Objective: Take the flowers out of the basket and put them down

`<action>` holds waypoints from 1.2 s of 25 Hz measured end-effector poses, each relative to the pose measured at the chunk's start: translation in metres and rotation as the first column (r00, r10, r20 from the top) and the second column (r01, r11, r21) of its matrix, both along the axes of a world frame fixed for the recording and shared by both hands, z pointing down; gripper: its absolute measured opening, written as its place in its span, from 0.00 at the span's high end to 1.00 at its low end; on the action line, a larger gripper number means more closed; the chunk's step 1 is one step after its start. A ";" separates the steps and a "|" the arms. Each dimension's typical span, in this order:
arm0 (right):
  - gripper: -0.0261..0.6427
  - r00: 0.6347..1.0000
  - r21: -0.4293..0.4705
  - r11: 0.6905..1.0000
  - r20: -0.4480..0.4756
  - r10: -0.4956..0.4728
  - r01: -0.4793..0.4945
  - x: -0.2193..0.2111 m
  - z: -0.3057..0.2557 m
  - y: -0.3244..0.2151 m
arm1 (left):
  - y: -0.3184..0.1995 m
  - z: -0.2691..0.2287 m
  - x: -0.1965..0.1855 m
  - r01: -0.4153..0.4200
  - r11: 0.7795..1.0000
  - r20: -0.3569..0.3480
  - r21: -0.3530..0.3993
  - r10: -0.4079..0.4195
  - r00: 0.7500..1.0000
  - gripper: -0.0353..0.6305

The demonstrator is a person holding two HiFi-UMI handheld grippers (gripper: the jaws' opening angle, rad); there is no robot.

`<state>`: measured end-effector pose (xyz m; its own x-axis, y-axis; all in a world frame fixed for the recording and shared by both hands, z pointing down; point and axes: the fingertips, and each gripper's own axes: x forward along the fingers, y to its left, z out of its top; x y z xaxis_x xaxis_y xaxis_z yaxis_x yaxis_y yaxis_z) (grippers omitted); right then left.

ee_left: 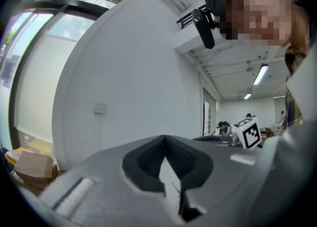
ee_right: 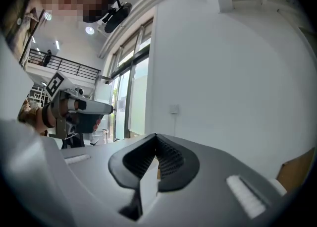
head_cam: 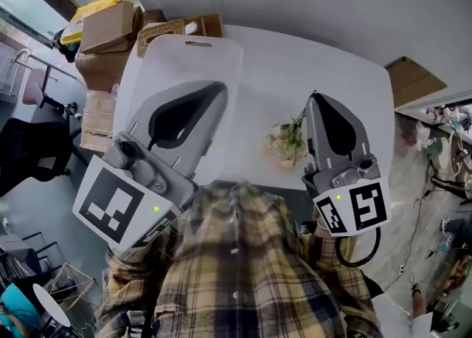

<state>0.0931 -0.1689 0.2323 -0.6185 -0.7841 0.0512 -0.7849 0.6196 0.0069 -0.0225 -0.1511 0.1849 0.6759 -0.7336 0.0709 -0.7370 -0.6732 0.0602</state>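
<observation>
Lying on table [head_cam: 346, 85]: flowers [head_cam: 287, 141] | left tool [head_cam: 220, 87], right tool [head_cam: 314, 97] both closed, empty | basket [head_cam: 171, 30] beyond tray [head_cam: 193, 60]

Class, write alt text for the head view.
Flowers lie on a white table beside the right gripper; a person in a plaid shirt holds it and the left gripper level, jaws closed. A wicker basket sits by the far corner.

No readable text, brand or number anywhere in my views. The only markings are black-and-white square code patterns on my left marker cube [head_cam: 122, 204] and right marker cube [head_cam: 354, 209], which are pure pattern with no letters or digits. The cardboard boxes [head_cam: 107, 26] in the head view show no print I can make out; too small.
</observation>
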 end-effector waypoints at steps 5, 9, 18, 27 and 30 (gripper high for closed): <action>0.96 1.000 0.004 1.000 -0.003 -0.027 0.027 -0.013 0.001 0.001 | -0.003 0.023 -0.017 0.044 0.999 0.024 -0.010 -0.044 0.999 0.94; 0.96 0.999 -0.011 0.999 -0.010 -0.040 0.040 -0.020 0.009 0.000 | -0.006 0.030 -0.019 0.040 0.999 0.006 -0.031 -0.040 0.999 0.94; 0.96 0.999 -0.017 0.999 -0.011 -0.033 0.032 -0.017 0.014 -0.006 | -0.015 0.036 -0.013 0.025 0.998 -0.001 -0.056 -0.025 1.000 0.94; 0.96 0.999 -0.029 0.999 -0.011 -0.032 0.031 -0.017 0.019 -0.013 | -0.022 0.039 -0.010 0.022 0.998 0.020 -0.050 -0.021 1.000 0.94; 0.96 0.999 -0.027 0.999 -0.014 -0.032 0.031 -0.018 0.017 -0.014 | -0.024 0.039 -0.011 0.022 0.998 0.019 -0.054 -0.021 1.000 0.94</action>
